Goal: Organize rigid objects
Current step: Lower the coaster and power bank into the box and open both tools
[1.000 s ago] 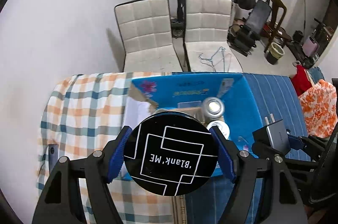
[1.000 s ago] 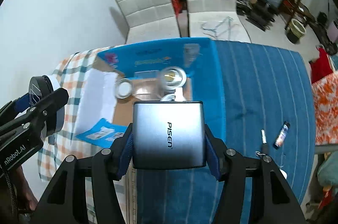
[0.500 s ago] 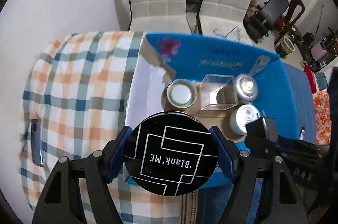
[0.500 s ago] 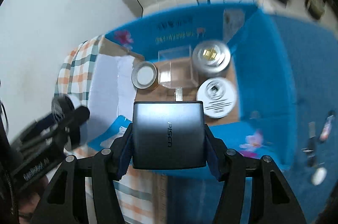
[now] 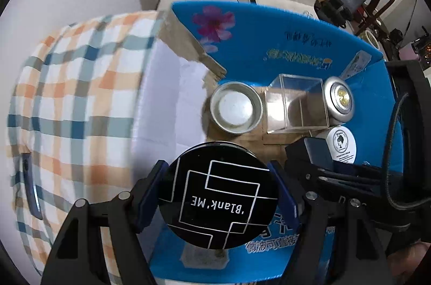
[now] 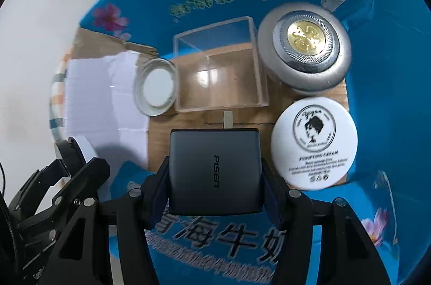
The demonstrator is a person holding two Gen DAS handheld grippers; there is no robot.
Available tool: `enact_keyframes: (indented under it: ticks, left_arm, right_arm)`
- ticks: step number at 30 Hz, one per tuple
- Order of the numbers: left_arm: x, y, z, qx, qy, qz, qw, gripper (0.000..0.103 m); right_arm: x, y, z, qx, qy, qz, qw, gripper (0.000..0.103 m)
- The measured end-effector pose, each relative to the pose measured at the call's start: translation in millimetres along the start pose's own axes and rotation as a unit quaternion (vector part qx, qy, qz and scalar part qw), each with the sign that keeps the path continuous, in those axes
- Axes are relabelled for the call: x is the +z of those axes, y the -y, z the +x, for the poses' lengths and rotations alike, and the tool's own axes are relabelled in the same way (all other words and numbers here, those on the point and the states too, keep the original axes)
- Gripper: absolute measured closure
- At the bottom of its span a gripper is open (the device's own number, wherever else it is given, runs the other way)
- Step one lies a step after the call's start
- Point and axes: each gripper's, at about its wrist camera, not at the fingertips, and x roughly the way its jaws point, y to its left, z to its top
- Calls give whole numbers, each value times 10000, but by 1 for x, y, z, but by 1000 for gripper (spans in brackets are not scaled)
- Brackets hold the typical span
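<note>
The left gripper [image 5: 217, 193] pinches a round black tin [image 5: 217, 195] in its fingers; the right gripper [image 6: 215, 172] pinches a grey charger [image 6: 215, 168], both above the open blue box [image 6: 377, 75].

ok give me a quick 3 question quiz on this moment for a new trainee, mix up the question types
1. True or false: the left gripper holds the grey PISEN charger.
2. Multiple choice: what sits directly between the open silver tin and the silver jar with the gold emblem in the blue box? A) the white cream jar B) the clear plastic cube C) a phone
3. Fill in: the black round case reads "Blank'___".

Key:
1. False; the right gripper holds it, and the left grips the black round case.
2. B, the clear plastic cube; the white cream jar lies beside the charger.
3. ME
</note>
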Motion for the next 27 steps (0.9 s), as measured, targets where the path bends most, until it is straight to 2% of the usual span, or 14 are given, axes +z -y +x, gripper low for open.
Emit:
enact_keyframes:
  ticks: [6,8,15,21,27]
  left_arm:
    - [8,-5,18,-101,-169,-71,9998,30]
    - [10,-4,17,-96,-116,11,9999,30]
    - [12,0,17,-19,-318,149,9994,30]
    - [13,1,17,1,-329,208,9992,29]
    - [11,-1,10,-172,-360,144,9991,22]
  right_arm:
    - [12,9,9,-296,115,-36,9995,41]
    - [14,8,9,-253,86,5,9996,41]
    - [28,10,11,-248,-63,133,9996,40]
    - [27,5,13,-319,-144,29,9994,40]
    - [20,2,18,-334,-262,-18,9991,40]
